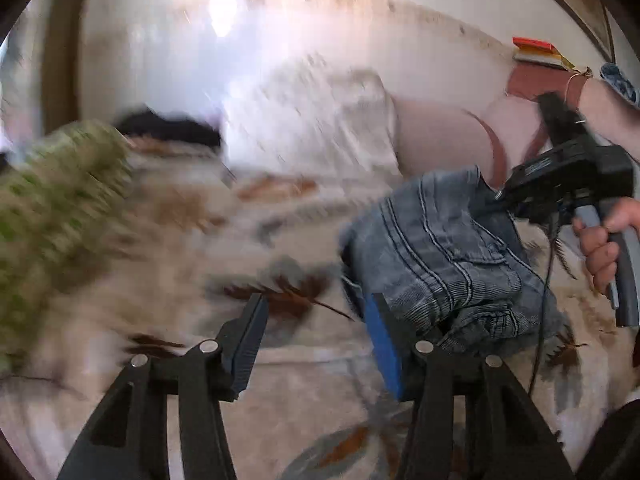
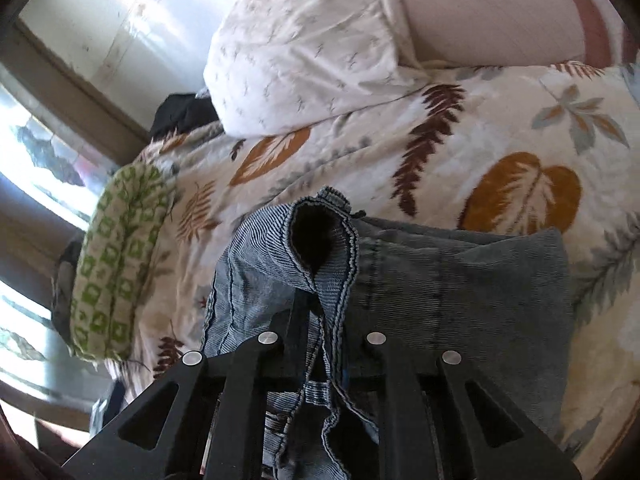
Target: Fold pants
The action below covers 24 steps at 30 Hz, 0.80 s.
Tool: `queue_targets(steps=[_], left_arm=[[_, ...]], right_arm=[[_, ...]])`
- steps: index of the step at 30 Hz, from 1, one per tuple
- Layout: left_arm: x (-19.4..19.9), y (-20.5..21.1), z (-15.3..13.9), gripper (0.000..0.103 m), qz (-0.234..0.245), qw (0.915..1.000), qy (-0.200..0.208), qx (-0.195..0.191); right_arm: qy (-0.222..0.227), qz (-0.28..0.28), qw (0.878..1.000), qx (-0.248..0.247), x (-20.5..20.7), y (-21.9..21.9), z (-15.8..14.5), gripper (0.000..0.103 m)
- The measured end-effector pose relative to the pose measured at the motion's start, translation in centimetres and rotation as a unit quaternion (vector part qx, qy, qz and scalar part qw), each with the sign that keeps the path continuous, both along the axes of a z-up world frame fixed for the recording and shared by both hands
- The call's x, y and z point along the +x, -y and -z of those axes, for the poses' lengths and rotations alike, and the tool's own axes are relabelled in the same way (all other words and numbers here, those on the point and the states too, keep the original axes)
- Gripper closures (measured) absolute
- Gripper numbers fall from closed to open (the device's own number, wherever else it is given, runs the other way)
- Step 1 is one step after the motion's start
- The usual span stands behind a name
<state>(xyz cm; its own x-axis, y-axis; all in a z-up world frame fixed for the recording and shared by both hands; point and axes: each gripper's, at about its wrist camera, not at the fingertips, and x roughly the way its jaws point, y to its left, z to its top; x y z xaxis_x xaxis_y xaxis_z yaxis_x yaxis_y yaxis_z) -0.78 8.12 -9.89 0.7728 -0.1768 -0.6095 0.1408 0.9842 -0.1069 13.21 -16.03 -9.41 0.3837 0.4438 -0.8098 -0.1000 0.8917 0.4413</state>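
Grey-blue denim pants [image 1: 440, 248] lie bunched on a leaf-print bedspread [image 1: 200, 240]. My left gripper [image 1: 316, 304] stands open just left of the pile, with only bedspread between its fingers; its blue-padded right finger [image 1: 384, 340] is at the denim's edge. A person's hand holds my right gripper [image 1: 560, 184] at the far side of the pile, its tip buried in the fabric. In the right wrist view the right gripper [image 2: 316, 300] is shut on a stitched waistband fold of the pants [image 2: 460, 280], and the fabric hangs down between its arms.
A green patterned cushion [image 1: 52, 220] [image 2: 116, 264] lies at the left. A white pillow [image 2: 304, 60] and a pink pillow [image 2: 480, 12] lie beyond the pants. A black item [image 2: 180, 114] sits by the wall. The bedspread [image 2: 500, 140] spreads to the right. Red books [image 1: 536, 52] stand far right.
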Motion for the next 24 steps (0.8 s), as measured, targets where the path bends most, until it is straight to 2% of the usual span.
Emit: queue_targets(steps=[1,2,4,8,9,10,11,12,14,17,21,23,24], left_arm=[[0.5,0.3,0.7,0.054,0.009,0.9998,-0.014,-0.007],[1.0,0.8,1.1,0.062,0.019,0.9995,-0.021,-0.012],[1.1,2.5,1.6,0.064,0.061,0.9978,-0.02,-0.014],[0.3,5.4,1.6,0.077,0.108,0.9942,-0.003,0.003],[0.0,5.7,1.6,0.077,0.111,0.9937,0.001,0.008],[-0.2,6.1,1.7,0.077,0.116,0.9932,0.003,0.01],[-0.2,6.3,1.7,0.077,0.121,0.9926,0.002,0.007],[0.0,6.3,1.7,0.077,0.124,0.9923,0.0,0.005],[0.0,6.2,1.6,0.078,0.125,0.9921,0.0,0.005],[0.1,6.1,1.6,0.077,0.132,0.9913,-0.001,0.003],[1.0,5.7,1.8,0.077,0.136,0.9907,-0.008,-0.002],[1.3,5.3,1.8,0.077,0.135,0.9906,-0.015,-0.014],[1.5,5.1,1.7,0.077,0.137,0.9901,-0.02,-0.026]], right_arm=[[0.005,0.005,1.0,0.0,-0.1,0.5,-0.2,0.094],[0.014,0.015,1.0,-0.001,-0.3,1.4,-0.6,0.094],[0.025,0.034,0.999,0.011,-0.7,3.2,-1.0,0.094],[0.023,0.034,0.996,0.078,-1.5,6.6,-1.2,0.091],[0.018,0.032,0.995,0.097,-1.7,7.1,-1.1,0.084],[0.014,0.029,0.993,0.111,-1.8,7.4,-1.1,0.057],[0.015,0.025,0.992,0.119,-2.0,7.4,-1.3,0.043],[0.019,0.029,0.992,0.123,-2.1,7.4,-1.4,0.021],[0.034,0.039,0.991,0.124,-1.9,7.2,-1.5,0.021],[0.031,0.054,0.989,0.132,-0.4,7.0,-0.5,0.021],[-0.024,0.039,0.992,0.119,2.4,4.9,3.4,0.021],[-0.037,0.014,0.992,0.118,2.7,3.4,4.9,0.04],[-0.029,-0.01,0.992,0.119,2.6,2.5,5.1,0.073]])
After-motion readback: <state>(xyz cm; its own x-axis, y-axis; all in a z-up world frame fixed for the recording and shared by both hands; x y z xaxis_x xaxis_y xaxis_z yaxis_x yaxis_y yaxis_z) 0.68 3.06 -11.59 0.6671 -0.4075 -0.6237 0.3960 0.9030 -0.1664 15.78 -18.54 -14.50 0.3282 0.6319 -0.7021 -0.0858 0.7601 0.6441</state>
